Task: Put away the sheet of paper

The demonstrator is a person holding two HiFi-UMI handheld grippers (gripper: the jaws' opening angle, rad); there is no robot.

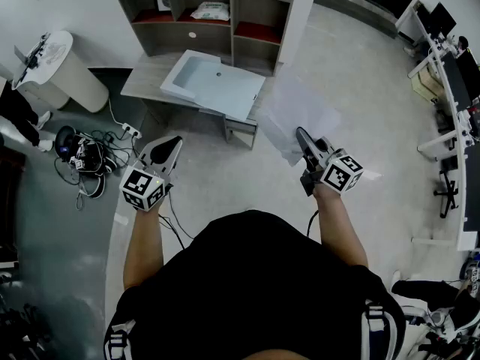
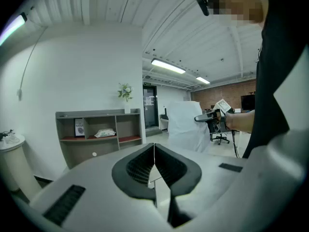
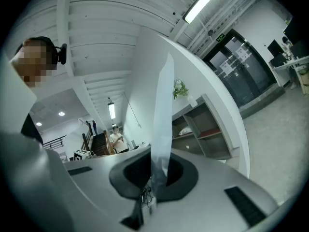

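Sheet of paper pinched in right gripper, mid-air short of desk; left gripper closed, empty; stowing not done.

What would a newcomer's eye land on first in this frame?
The sheet of paper, clamped in the right gripper, juts out over the floor at centre right. Ahead, a shallow white tray sits on the low desk before the shelf unit. The left gripper is shut, empty.
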